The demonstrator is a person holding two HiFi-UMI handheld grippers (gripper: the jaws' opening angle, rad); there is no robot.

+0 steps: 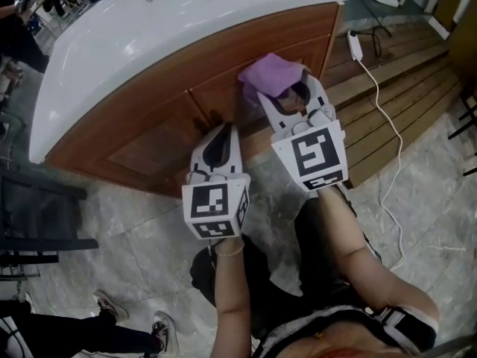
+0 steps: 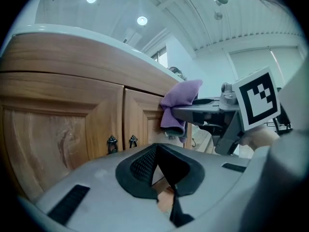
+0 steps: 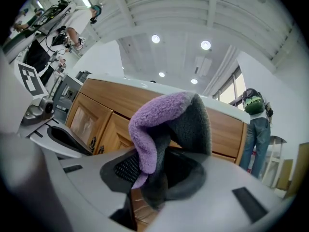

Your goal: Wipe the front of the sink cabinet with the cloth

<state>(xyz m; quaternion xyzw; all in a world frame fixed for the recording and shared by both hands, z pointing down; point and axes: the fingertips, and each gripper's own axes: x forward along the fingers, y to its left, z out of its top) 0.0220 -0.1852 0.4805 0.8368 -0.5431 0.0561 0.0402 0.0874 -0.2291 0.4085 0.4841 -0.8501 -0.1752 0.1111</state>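
Cloth (image 1: 272, 74) hiding right gripper (image 1: 288, 93) tips against sink cabinet (image 1: 149, 121); cabinet's countertop (image 1: 186, 13) running off picture's top edge.

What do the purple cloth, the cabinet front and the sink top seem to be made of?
The cloth looks like fleece or microfibre: fuzzy purple pile. The cabinet front looks like wood or veneer: warm brown, visible grain, slight sheen. The sink top is smooth glossy white, likely ceramic or moulded stone; unclear which.

This looks like a staged indoor hall. A sink cabinet (image 1: 164, 118) stands free on a marble floor (image 1: 127, 252) beside wooden decking (image 1: 402, 103). Overhead is a ribbed, spotlit ceiling (image 3: 231, 18), and a person (image 3: 255, 129) stands nearby.
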